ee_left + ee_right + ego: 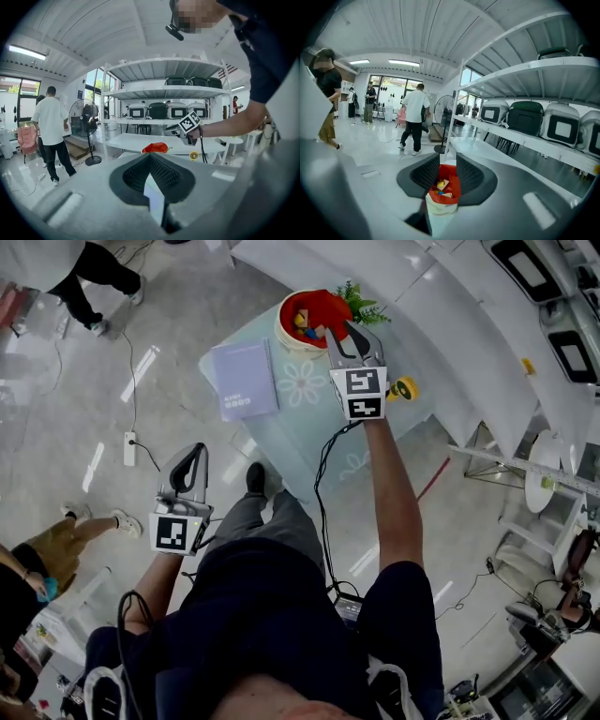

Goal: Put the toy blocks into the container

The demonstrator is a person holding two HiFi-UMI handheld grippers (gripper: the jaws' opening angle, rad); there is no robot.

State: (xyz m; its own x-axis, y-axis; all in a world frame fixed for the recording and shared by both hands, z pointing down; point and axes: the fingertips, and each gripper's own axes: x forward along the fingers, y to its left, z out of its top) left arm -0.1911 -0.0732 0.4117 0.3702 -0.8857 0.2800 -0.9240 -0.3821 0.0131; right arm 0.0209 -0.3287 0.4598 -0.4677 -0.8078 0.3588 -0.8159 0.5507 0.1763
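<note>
Fingers (423, 174) of right gripper (340, 331) half-spread, nothing between; container (440, 207) straight ahead, just below them, toy blocks (442, 184) inside. Left gripper (194, 454) pressed together, empty, low, well apart from table (281, 427). Yellow round piece (403, 388) just beside right gripper, so right is nearer

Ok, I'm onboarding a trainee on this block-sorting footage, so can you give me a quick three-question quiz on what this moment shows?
1. True or false: the right tongs are clamped on a block.
2. In the head view, what lies on the table to the left of the container? A) a purple booklet B) a mug C) a pair of scissors
3. Where do the coloured blocks that you can see lie?

Key: 1 false, the tongs stand apart with nothing between them; 2 A; 3 inside the container.
</note>
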